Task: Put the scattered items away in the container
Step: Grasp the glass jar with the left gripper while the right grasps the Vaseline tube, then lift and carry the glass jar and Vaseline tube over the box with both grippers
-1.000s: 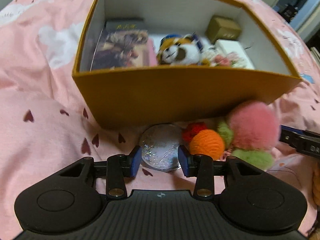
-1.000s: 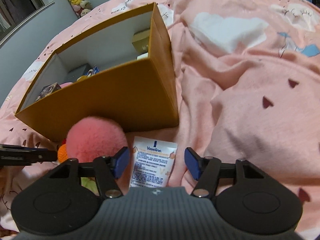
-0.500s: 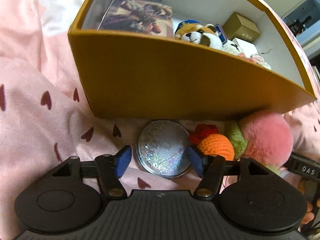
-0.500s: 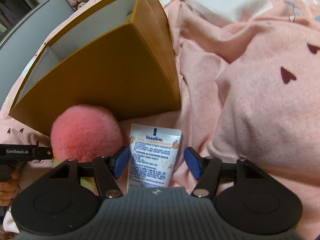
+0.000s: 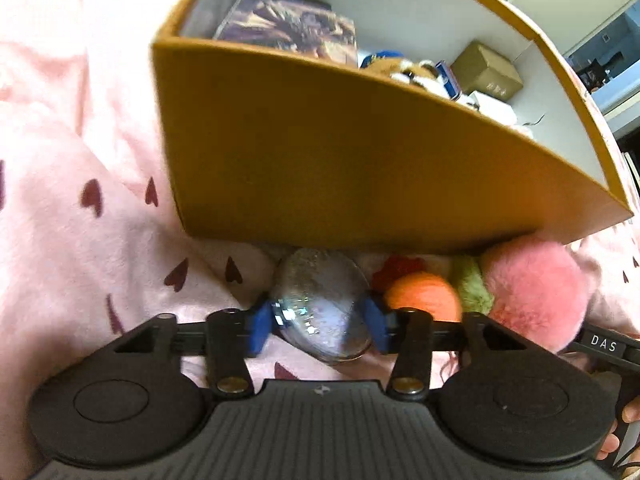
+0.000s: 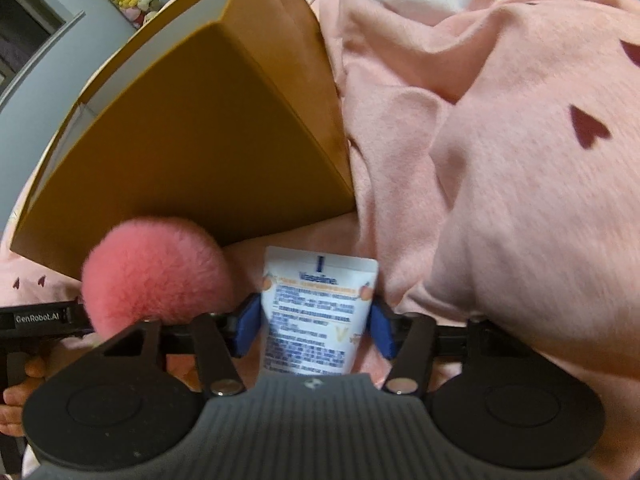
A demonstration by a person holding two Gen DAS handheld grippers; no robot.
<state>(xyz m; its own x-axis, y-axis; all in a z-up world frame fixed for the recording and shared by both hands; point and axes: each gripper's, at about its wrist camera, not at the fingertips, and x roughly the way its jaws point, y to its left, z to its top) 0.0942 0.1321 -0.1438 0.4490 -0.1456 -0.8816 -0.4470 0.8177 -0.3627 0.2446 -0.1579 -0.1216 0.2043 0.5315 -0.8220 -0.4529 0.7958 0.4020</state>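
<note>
Both grippers have dropped onto their targets in the last second and the jaws are closing on both.

Left gripper (image 5: 319, 326): a second ago it hovered short of the round clear glitter-filled compact (image 5: 322, 304). Half a second ago the jaws stood wide around it. Now the blue pads sit against its two sides and the disc looks tilted up off the pink heart-print fleece blanket (image 5: 100, 240). Reads as a grip just made, about half open because the disc is wide.

Right gripper (image 6: 313, 326): earlier the white Vaseline tube (image 6: 316, 312) lay between wide jaws with clear gaps. Now the pads are at both edges of the tube, apparently touching. Blur leaves it unclear whether they press yet.

Both items lie on the blanket just in front of the near wall of the mustard-yellow cardboard box with white lining (image 5: 360, 168), not in it. Still loose beside them: fluffy pink pompom (image 5: 532, 292), orange yarn ball (image 5: 424, 296), plus a green fluffy bit and a red knitted bit.

Judgement: pick phase is nearly done on both sides. Next comes the lift over the tall wall. The smooth disc edge could slip.
</note>
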